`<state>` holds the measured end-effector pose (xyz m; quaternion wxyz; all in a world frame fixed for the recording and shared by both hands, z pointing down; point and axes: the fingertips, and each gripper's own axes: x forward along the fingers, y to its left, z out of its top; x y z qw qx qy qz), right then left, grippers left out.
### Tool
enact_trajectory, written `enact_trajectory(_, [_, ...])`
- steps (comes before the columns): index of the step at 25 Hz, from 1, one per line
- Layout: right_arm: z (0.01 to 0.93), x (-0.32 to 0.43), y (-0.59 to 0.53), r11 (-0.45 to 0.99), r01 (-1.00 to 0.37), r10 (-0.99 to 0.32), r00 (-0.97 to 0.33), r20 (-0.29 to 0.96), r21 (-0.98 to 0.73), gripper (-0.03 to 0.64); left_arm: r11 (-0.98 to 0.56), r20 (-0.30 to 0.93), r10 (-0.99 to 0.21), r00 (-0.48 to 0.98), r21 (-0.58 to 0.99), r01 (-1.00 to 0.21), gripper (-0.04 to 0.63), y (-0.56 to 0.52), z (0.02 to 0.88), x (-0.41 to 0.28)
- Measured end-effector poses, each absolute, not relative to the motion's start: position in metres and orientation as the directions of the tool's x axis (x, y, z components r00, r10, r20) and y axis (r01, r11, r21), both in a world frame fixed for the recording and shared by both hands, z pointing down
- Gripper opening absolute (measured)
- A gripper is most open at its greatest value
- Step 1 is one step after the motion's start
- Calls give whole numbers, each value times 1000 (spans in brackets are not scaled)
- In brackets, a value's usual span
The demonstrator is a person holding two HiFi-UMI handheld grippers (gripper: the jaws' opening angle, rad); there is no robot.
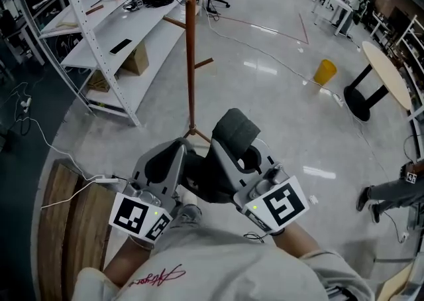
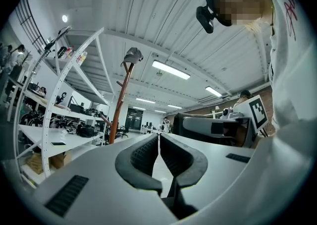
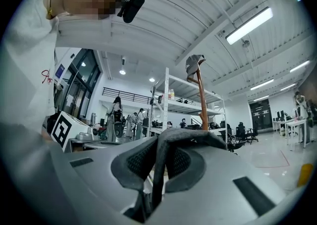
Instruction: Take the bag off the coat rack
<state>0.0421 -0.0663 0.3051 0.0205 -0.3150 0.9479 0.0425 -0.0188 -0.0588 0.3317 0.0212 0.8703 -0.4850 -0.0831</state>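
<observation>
Fingers (image 3: 133,162) of the right gripper (image 3: 161,144) pinch the one dark grey bag (image 1: 234,130), held just before the person. The left gripper (image 2: 158,137) has its fingers (image 2: 141,157) pressed together, empty. Red script on the shirt (image 1: 199,260) is unreadable. Beyond, one wooden rack (image 1: 191,48) stands on glossy floor (image 1: 265,87), with white shelves (image 1: 99,34) left and one yellow bin (image 1: 324,71) far right.

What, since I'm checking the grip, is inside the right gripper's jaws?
A dark grey strap, pinched by the right gripper and draped over one jaw. Its lower end is covered by the gripper.
</observation>
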Motion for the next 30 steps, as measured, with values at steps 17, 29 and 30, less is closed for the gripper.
enact_trajectory(17, [296,67,-2,813,-579,-574,-815,-81,67,40,-504,-149,-861,487,109,-857,28,10,316,9])
enact_trajectory(29, [296,64,18,806,-588,-583,-808,-82,60,40,-509,-166,-856,489,109,-854,28,33,313,6])
enact_trajectory(30, [296,63,19,806,-589,-584,-808,-81,64,40,-508,-168,-856,488,111,-854,28,34,313,6])
